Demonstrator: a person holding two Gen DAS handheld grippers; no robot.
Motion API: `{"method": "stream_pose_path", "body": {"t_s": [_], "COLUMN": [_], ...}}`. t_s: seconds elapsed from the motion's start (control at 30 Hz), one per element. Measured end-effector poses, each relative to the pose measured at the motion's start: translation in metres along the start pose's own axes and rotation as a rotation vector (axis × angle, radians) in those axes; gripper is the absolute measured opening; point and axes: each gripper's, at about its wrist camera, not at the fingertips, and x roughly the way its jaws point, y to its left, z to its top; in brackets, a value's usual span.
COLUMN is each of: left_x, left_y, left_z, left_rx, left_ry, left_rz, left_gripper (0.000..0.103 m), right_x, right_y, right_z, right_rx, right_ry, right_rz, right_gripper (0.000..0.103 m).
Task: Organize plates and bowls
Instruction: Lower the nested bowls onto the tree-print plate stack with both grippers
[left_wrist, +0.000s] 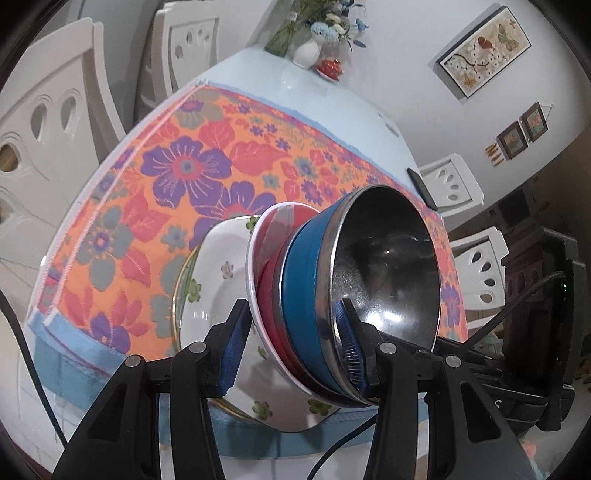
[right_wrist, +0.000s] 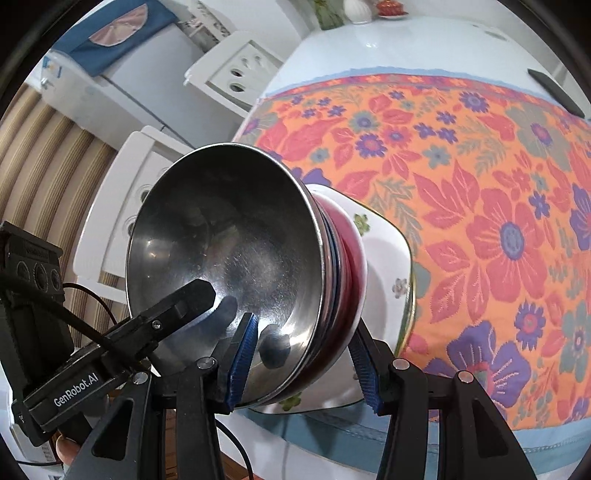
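Bowl stack: a steel bowl (left_wrist: 388, 266), blue-sided, is nested in a red bowl (left_wrist: 271, 266) with a white rim; the stack is tilted on its side, over the floral plate.
Floral plate: a white square plate (left_wrist: 218, 280) with a flower print is seen lying on the tablecloth at the near table edge, behind and under the stack.
Left gripper (left_wrist: 291, 334): fingers are spread across the stack's rims, one blue pad (left_wrist: 347, 343) inside the steel bowl, the other outside the red bowl's white rim; firm contact on the outer side cannot be told.
Right gripper (right_wrist: 304, 354): the stack's rims are straddled likewise, one pad (right_wrist: 242, 358) inside the steel bowl, the other behind the red bowl; a tight pinch cannot be told.
Tablecloth: an orange flowered cloth (left_wrist: 177, 155) is spread beyond the plate.
Far from plate: a white vase (left_wrist: 306, 53) with flowers, a black phone (left_wrist: 421, 186) at the table edge, white chairs (left_wrist: 55, 107) around.
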Motion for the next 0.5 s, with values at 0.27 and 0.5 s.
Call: {"method": "stream_pose_path", "body": {"t_s": [0.27,0.5], "left_x": [0.01,0.01], "left_y": [0.006,0.013], "left_z": [0.005,0.007], "left_rx": [0.015,0.008], "left_ry": [0.02,0.045], "left_rz": [-0.019,-0.042], "left_gripper": [0.043,0.043], "right_x": [0.005,0.006], "right_y": [-0.001,0.0], "right_z": [0.003,0.004], "right_rx": [0.025,0.055], "right_ry": [0.0,0.007], "right_rz": [-0.023,-0.016], "right_gripper": [0.049,0.049]}}
